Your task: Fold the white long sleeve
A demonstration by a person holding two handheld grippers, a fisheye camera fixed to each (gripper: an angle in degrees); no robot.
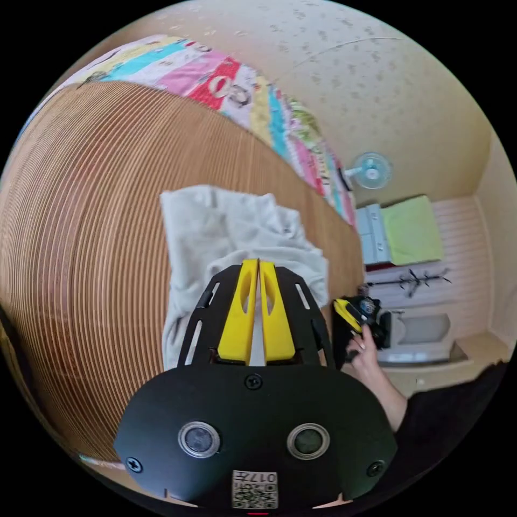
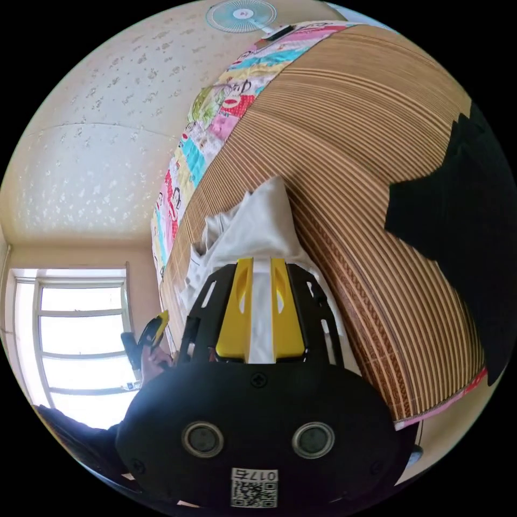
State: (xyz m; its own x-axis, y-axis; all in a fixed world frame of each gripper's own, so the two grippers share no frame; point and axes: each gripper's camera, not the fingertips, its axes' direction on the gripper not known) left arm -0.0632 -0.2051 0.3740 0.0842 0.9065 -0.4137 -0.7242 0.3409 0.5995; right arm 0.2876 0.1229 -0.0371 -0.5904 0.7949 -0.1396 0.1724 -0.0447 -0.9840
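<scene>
the shirt (image 1: 215, 226) is seen part-folded on the mat (image 1: 91, 215), left jaws together, right jaws slightly apart over cloth; another fold is judged needed.

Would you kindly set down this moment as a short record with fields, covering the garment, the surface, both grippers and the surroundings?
garment: white long-sleeve cloth garment, bunched and partly folded, lying on the mat
surface: striped brown woven bamboo mat, with a colourful patchwork quilt along its far edge
left gripper: yellow jaws nearly together, above the garment's near edge; grip on cloth unclear
right gripper: yellow jaws apart, white cloth showing between them
surroundings: pale blue electric fan, bright window
</scene>
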